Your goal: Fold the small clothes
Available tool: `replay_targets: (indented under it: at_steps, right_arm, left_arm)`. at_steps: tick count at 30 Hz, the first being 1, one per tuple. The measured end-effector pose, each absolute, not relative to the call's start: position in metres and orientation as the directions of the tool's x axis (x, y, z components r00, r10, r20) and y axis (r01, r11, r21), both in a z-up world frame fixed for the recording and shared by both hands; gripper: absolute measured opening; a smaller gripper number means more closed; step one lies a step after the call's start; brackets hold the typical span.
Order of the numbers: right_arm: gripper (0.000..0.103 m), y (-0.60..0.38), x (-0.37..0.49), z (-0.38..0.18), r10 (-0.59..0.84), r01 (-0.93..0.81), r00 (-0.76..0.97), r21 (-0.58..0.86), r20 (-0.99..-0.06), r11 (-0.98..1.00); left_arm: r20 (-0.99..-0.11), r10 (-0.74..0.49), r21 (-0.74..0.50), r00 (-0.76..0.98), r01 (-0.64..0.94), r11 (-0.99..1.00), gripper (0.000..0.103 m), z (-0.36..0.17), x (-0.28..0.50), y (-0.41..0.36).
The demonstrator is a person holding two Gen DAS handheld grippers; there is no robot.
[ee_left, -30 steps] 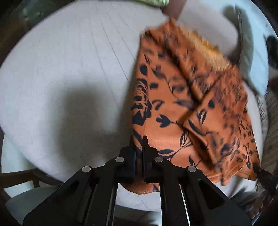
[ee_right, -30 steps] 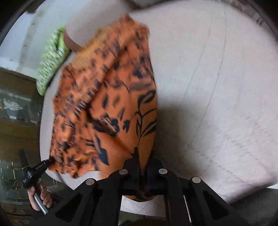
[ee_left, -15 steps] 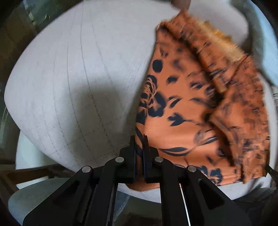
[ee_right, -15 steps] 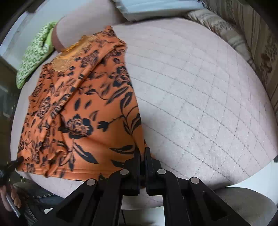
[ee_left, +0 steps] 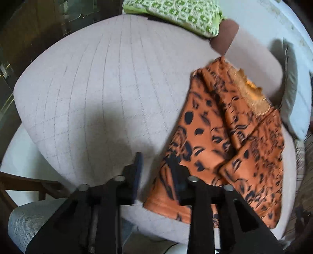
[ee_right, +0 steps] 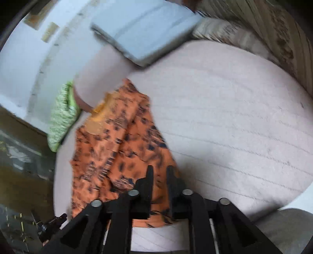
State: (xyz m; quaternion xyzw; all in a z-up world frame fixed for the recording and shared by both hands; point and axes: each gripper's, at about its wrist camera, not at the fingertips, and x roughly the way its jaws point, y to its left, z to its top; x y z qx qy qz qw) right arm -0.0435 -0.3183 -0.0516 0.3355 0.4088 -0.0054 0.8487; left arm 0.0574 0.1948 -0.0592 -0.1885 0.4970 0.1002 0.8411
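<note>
An orange garment with a dark floral print lies folded on the pale quilted cushion (ee_left: 101, 93), seen at the right of the left wrist view (ee_left: 225, 136) and at the left of the right wrist view (ee_right: 121, 148). My left gripper (ee_left: 156, 168) hovers at its near left edge with its jaws opening. Only the cushion and the cloth's edge show between them, and nothing is pinched. My right gripper (ee_right: 160, 174) hangs over the garment's near right corner, its jaws also opening. The cloth lies flat beneath them, not gripped.
A green patterned pillow (ee_left: 176, 13) leans at the cushion's far edge, beside a brown patch (ee_left: 225, 37). A pale blue cushion (ee_right: 144, 29) and striped upholstery (ee_right: 273, 39) lie beyond. A grey chair seat (ee_left: 29, 220) is below the near rim.
Both grippers were shut on the garment's near edge. Now both have opened, let go of it and drawn back upward. The garment rests flat on the cushion.
</note>
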Motion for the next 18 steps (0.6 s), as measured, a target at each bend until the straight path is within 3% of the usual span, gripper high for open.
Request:
replay_targets:
  at_steps: [1, 2, 11, 18]
  right_arm:
    - [0.034, -0.313, -0.041, -0.051, 0.277, 0.267, 0.668, 0.569, -0.691, 0.778]
    - [0.034, -0.308, -0.039, -0.051, 0.288, 0.251, 0.666, 0.570, -0.688, 0.782]
    - [0.034, -0.275, -0.022, -0.046, 0.373, 0.131, 0.627, 0.565, -0.684, 0.815]
    - [0.035, -0.265, 0.061, -0.022, 0.443, -0.020, 0.538, 0.515, -0.717, 0.857]
  left_arm:
    - [-0.872, -0.023, -0.221, 0.490, -0.351, 0.910, 0.054, -0.057, 0.058, 0.195]
    - [-0.872, -0.029, -0.224, 0.489, -0.344, 0.912, 0.057, -0.057, 0.061, 0.193]
    - [-0.856, -0.118, -0.272, 0.503, -0.245, 0.930, 0.057, -0.040, 0.070, 0.171]
    - [-0.832, -0.217, -0.345, 0.511, -0.169, 0.923, 0.057, -0.013, 0.154, 0.137]
